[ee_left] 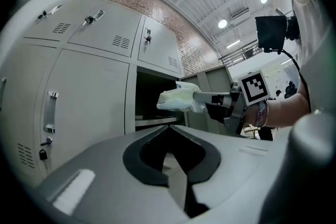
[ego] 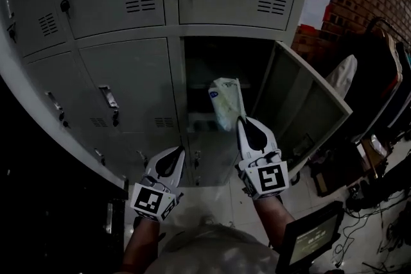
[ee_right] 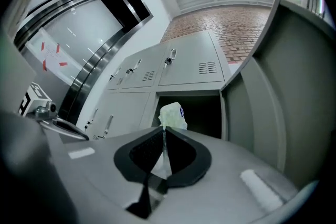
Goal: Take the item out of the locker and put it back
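The left tool (ego: 174, 152) sits low in front of the closed locker doors (ego: 122, 93), its jaws together with nothing between them. To its right, the right tool (ego: 242, 120) is clamped on a pale packet (ego: 225, 101). The packet juts beyond its tips at the mouth of the open locker compartment (ego: 212, 64), beside the swung-out door (ego: 302, 106).

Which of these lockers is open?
The lower-right locker, where the right tool holds a pack. Its door hangs wide open; the others in view are shut.
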Demonstrator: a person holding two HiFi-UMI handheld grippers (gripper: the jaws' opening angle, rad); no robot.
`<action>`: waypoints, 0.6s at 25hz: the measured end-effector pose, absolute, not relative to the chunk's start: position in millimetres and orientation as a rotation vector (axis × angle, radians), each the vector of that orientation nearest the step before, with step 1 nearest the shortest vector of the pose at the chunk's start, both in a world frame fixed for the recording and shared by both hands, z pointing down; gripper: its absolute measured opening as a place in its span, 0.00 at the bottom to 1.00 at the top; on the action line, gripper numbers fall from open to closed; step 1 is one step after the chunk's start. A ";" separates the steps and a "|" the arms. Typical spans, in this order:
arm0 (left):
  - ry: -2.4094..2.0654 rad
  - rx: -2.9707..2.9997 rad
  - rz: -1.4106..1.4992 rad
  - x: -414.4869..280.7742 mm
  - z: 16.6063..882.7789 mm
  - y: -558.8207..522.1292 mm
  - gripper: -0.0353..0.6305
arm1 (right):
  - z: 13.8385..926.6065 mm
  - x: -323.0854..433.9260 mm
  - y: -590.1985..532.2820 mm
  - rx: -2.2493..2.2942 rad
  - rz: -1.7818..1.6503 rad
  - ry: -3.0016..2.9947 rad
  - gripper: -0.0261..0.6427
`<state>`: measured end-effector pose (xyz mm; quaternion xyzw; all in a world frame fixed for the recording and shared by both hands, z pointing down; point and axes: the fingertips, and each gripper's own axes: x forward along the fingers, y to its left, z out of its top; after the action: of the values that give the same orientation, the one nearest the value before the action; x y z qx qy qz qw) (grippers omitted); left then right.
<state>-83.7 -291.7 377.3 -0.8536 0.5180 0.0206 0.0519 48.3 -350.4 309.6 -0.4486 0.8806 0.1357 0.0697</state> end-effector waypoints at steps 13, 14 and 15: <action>1.602 -2.591 0.021 -119.3 377.5 -355.5 0.06 | 292.9 9.9 -498.9 -1.531 0.517 2.650 0.04; 1.609 -2.594 0.004 -122.5 378.2 -358.2 0.06 | 296.8 6.0 -508.4 -1.542 0.508 2.662 0.04; 1.610 -2.601 -0.012 -125.4 379.1 -360.8 0.06 | 302.9 1.6 -517.4 -1.555 0.497 2.682 0.04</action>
<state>-125.4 -360.8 379.1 -0.8495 0.5260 -0.0040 0.0413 1.6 -517.4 302.9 -0.4954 0.8542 0.1582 0.0009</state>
